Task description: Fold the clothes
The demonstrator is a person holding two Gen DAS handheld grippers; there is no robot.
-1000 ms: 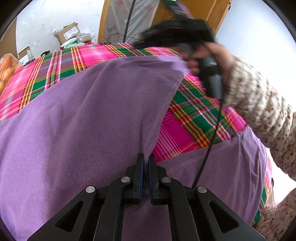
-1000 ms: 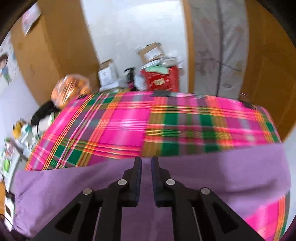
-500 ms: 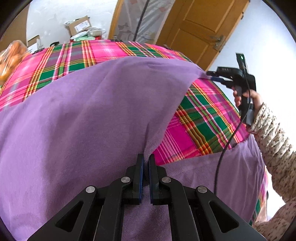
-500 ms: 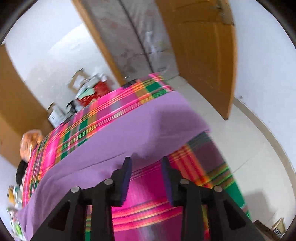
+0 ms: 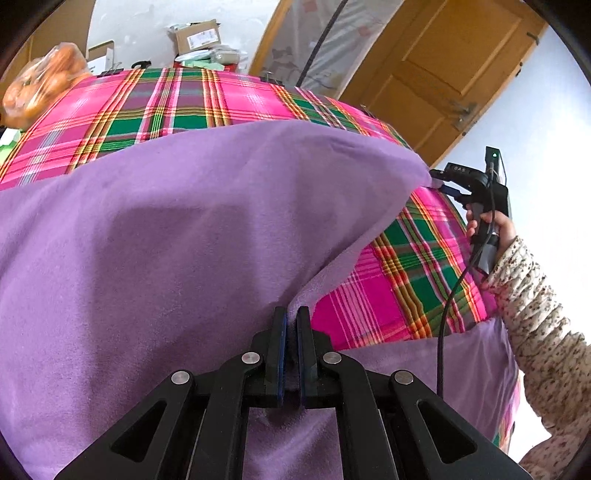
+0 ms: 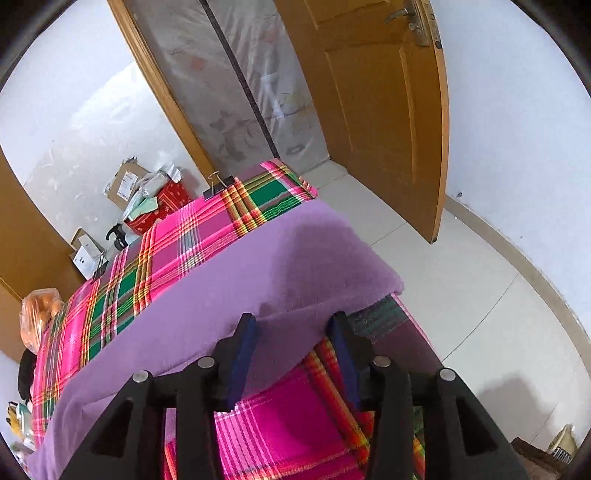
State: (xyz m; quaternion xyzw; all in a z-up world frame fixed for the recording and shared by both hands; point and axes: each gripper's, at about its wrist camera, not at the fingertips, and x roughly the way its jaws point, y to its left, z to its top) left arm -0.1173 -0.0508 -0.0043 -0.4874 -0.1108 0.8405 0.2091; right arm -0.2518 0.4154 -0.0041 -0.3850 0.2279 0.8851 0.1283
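A purple garment lies across a table covered by a pink and green plaid cloth, with its near layer folded over. My left gripper is shut on the garment's fold edge close to the camera. My right gripper sits at the garment's far right corner, held in a person's hand. In the right wrist view, the right gripper stands open with its fingers wide apart. The garment's edge lies loose just ahead of them, over the plaid cloth.
An orange plastic bag sits at the table's far left. Cardboard boxes are stacked on the floor beyond. A binder clip pins the cloth at the far edge. A wooden door and tiled floor lie to the right.
My right gripper carried the garment's corner to the right, then opened and let it go. The left gripper stayed shut on the fold.
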